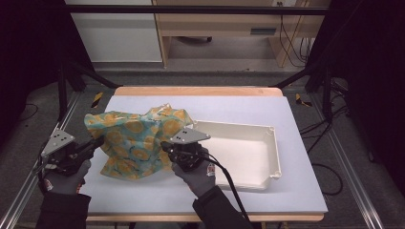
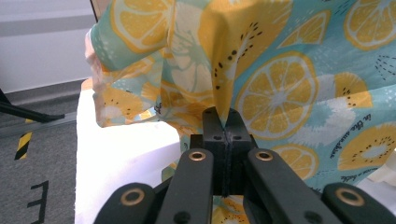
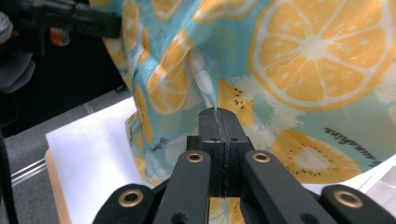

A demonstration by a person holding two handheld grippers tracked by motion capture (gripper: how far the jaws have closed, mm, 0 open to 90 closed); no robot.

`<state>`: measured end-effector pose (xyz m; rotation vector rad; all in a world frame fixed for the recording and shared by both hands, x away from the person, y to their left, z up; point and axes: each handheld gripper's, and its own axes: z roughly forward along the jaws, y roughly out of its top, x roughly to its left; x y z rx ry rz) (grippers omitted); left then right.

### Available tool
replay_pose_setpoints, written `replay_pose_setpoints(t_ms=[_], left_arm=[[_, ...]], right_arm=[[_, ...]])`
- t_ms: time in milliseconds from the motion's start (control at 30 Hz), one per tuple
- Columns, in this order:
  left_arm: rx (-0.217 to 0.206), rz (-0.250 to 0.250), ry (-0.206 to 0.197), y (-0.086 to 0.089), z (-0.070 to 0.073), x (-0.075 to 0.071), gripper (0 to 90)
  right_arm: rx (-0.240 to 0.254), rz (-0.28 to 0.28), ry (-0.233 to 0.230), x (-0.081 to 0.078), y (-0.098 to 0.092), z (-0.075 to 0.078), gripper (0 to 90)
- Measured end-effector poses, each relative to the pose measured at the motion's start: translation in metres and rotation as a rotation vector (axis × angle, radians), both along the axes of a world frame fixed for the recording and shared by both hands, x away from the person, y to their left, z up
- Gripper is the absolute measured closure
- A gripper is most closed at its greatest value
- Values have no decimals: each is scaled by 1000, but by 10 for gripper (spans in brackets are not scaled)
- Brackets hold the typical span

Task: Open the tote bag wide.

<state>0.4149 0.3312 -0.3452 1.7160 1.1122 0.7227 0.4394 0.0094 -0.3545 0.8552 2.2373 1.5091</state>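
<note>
cloth (image 1: 136, 143) is pinched by both grippers | left gripper (image 2: 222, 122) clamped on its fold | right gripper (image 3: 218, 119) clamped on another fold | white tray (image 1: 248, 148) lies beside right fingers

The cloth (image 1: 136, 140) was turquoise with orange citrus slices and kiwi prints; the tray (image 1: 248, 152) was cream, the counter (image 1: 296, 191) white.
</note>
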Motion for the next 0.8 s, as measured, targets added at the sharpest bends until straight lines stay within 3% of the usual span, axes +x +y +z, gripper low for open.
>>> replay_pose_setpoints(t_ms=[500,633,800], left_arm=[[0,-2,39,3,-10,0,898],[-5,-2,40,4,-11,1,898],[-5,-2,42,4,-11,1,899]], right_arm=[[-34,27,75,1,8,-27,896],[-25,32,62,0,7,-26,826],[29,-1,-18,-4,-8,-4,736]])
